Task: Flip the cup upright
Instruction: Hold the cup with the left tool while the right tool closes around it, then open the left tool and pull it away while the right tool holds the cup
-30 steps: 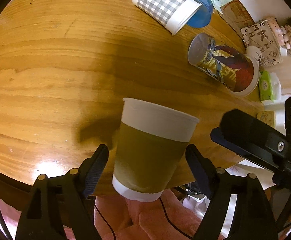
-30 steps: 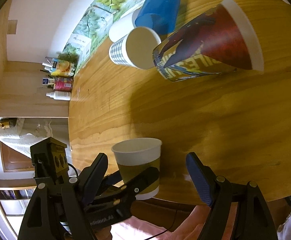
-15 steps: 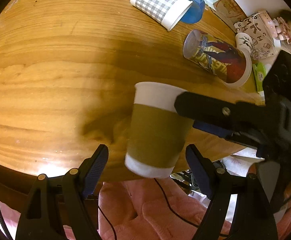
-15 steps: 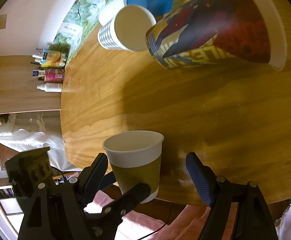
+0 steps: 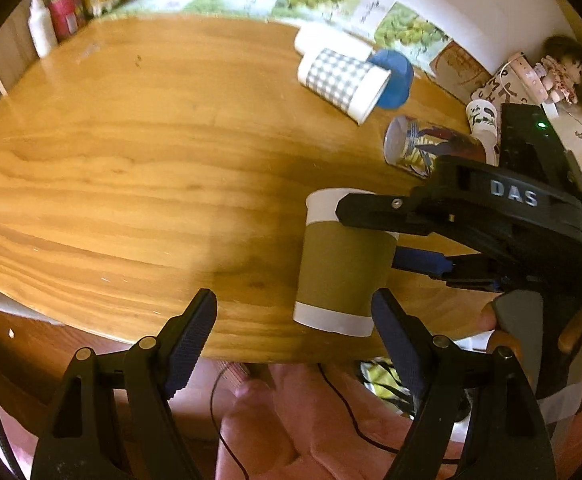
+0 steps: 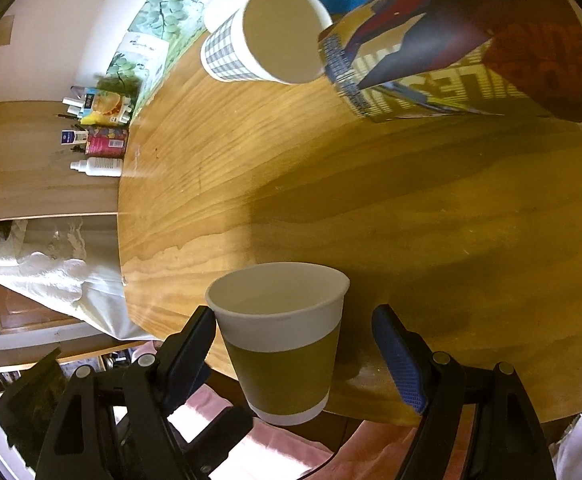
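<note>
Olive-banded paper cup (image 5: 341, 264) stands upright at the surface (image 5: 139, 184) edge; the left claw (image 5: 295, 320) gapes beside it. From the right wrist, the open right claw (image 6: 293, 340) straddles it, so a nudge might topple it off.

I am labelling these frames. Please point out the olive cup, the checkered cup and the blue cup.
olive cup (image 6: 281, 376): right wrist view, on its olive sleeve.
checkered cup (image 5: 337, 78): left wrist view, on its checkered side wall.
blue cup (image 5: 395, 80): left wrist view, on its blue side, behind the checkered cup.
</note>
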Demonstrator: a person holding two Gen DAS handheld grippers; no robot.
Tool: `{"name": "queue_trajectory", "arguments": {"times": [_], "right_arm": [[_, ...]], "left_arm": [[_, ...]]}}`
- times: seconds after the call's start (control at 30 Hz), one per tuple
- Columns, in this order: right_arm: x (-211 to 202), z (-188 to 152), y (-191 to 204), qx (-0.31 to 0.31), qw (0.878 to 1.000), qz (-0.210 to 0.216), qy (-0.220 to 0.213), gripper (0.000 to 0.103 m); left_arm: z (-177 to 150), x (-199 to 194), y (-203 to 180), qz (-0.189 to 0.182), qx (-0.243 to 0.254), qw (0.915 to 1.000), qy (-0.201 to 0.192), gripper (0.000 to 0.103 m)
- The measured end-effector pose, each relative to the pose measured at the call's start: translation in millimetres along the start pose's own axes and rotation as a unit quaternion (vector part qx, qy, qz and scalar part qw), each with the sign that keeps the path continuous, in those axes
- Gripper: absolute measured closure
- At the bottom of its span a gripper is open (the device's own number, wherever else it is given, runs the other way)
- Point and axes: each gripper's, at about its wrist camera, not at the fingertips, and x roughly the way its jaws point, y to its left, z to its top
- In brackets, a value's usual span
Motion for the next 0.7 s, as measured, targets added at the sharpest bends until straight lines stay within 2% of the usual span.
{"name": "queue_trajectory", "arguments": {"times": [0.33, 0.57, 0.7], "right_arm": [[12, -1, 13, -0.032, 0.999, -0.017, -0.01, 0.022], [19, 0, 23, -0.059, 0.998, -0.027, -0.019, 0.023], [21, 1, 24, -0.064, 0.997, -0.025, -0.022, 0.031]], "left_arm": [[-13, -24, 21, 0.048, -0.022, 0.9957, -0.076, 0.021], [-19, -38, 29, 0.063, -0.035, 0.9922, -0.102, 0.021], [-19, -39, 33, 0.066, -0.039, 0.9918, -0.103, 0.021]]}}
